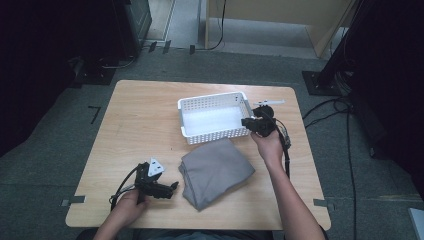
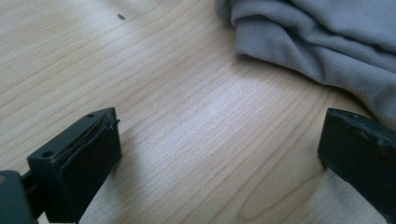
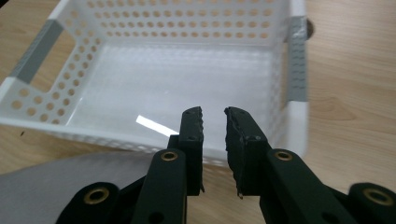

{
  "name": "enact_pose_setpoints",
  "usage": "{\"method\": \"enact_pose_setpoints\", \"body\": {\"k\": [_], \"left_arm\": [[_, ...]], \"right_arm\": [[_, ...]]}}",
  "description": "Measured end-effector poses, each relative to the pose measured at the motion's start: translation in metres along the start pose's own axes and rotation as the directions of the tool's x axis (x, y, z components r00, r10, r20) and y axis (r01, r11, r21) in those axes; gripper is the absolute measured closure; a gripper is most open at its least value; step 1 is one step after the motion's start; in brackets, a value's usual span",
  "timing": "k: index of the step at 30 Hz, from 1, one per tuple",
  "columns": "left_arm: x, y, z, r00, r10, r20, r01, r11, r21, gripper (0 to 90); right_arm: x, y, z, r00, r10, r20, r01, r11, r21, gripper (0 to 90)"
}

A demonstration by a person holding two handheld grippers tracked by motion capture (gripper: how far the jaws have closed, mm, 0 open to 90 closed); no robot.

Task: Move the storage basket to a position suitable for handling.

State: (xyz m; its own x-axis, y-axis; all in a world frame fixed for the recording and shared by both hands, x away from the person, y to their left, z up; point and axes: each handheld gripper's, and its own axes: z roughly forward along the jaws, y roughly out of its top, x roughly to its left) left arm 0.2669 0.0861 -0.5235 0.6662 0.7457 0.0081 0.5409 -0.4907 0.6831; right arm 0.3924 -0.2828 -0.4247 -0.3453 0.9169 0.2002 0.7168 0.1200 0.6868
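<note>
Your basket, white and perforated, sat empty toward the table's far edge, right of its middle. No brand, label or writing could be read on it or on anything else. Your right gripper was at the basket's right end, by its near right corner; in the right gripper view its jaws stood nearly together with only a thin gap between them and nothing in it, tips over the basket's near rim. Just in front of the basket, toward the near edge, lay the folded grey cloth, close to the basket but apart from it. Your left gripper rested low near the table's near edge, left of the cloth, jaws spread wide with bare wood between them, the cloth's folded edge just beyond.
</note>
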Motion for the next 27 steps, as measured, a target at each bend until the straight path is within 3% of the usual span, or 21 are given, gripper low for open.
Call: {"method": "enact_pose_setpoints", "body": {"k": [7, 8, 15, 17, 25, 27], "left_arm": [[0.000, 0.000, 0.000, 1.0000, 0.000, 0.000, 0.000, 1.0000, 0.000, 0.0], [0.000, 0.000, 0.000, 1.0000, 0.000, 0.000, 0.000, 1.0000, 0.000, 0.0], [0.000, 0.000, 0.000, 1.0000, 0.000, 0.000, 0.000, 1.0000, 0.001, 0.0], [0.000, 0.000, 0.000, 1.0000, 0.000, 0.000, 0.000, 1.0000, 0.000, 0.0], [0.000, 0.000, 0.000, 1.0000, 0.000, 0.000, 0.000, 1.0000, 0.000, 0.0], [0.000, 0.000, 0.000, 1.0000, 0.000, 0.000, 0.000, 1.0000, 0.000, 0.0]], "right_arm": [[0.030, -0.015, 0.014, 0.9971, -0.043, -0.062, 0.044, 0.999, 0.006, 78.6], [0.040, -0.019, 0.019, 0.9946, -0.048, -0.092, 0.049, 0.999, 0.011, 80.3], [0.069, -0.025, 0.035, 0.9832, -0.096, -0.155, 0.102, 0.994, 0.028, 83.9], [0.083, -0.027, 0.045, 0.9764, -0.117, -0.182, 0.124, 0.992, 0.032, 84.5], [0.105, -0.021, 0.071, 0.9645, -0.168, -0.204, 0.183, 0.981, 0.057, 83.7], [0.107, -0.019, 0.074, 0.9656, -0.166, -0.200, 0.181, 0.982, 0.058, 83.3]]}}
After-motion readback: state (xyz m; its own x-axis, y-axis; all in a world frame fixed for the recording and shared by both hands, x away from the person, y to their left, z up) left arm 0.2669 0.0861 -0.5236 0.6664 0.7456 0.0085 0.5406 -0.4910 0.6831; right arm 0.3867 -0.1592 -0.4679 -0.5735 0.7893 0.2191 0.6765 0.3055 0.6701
